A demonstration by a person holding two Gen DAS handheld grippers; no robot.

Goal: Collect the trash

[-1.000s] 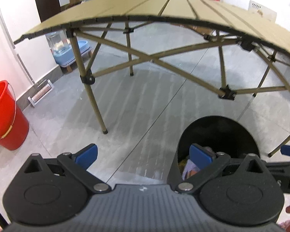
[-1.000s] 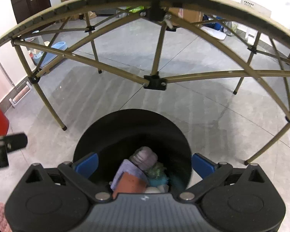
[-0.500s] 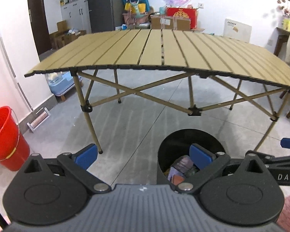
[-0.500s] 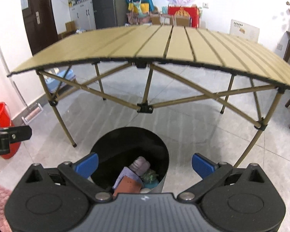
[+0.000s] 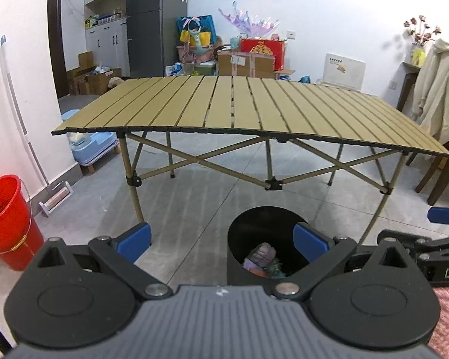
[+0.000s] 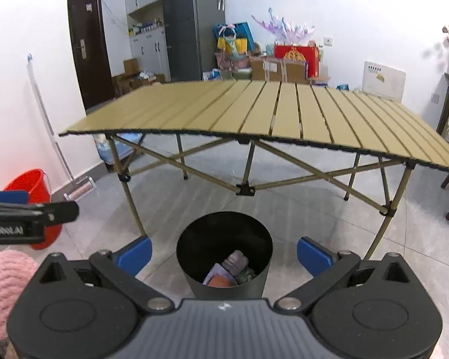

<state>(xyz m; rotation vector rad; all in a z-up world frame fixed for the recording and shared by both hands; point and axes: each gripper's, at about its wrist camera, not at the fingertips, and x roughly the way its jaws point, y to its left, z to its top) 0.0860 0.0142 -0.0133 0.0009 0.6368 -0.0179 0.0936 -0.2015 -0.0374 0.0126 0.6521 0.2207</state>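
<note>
Beyond my claws: the folding table (image 6: pixel 284 116) stands on grey tile, slatted top bare, so I judge no trash is left on it.
Table position: just behind the bin; I judge that shortens each carry from tabletop to bin.
Red bucket (image 5: pixel 6 221): against the left wall, well apart from the bin, not part of my task.
Trash bin (image 6: pixel 224 254): black, upright on the floor in front of the table's near edge, directly between my right fingers in the right view.
Collected trash (image 6: pixel 227 272): inside the bin, low down; a grey-purple wad, an orange piece and something green show.
Left claw (image 5: pixel 221 239): jaws spread wide, nothing between them; it sits left of the bin.
Right claw (image 6: pixel 224 251): jaws spread wide, empty, held above the bin; I judge the last drop is done.
Change from one second ago: I saw the table's underside and frame; now I see its top, and the bin looks smaller. I have risen and drawn back.
</note>
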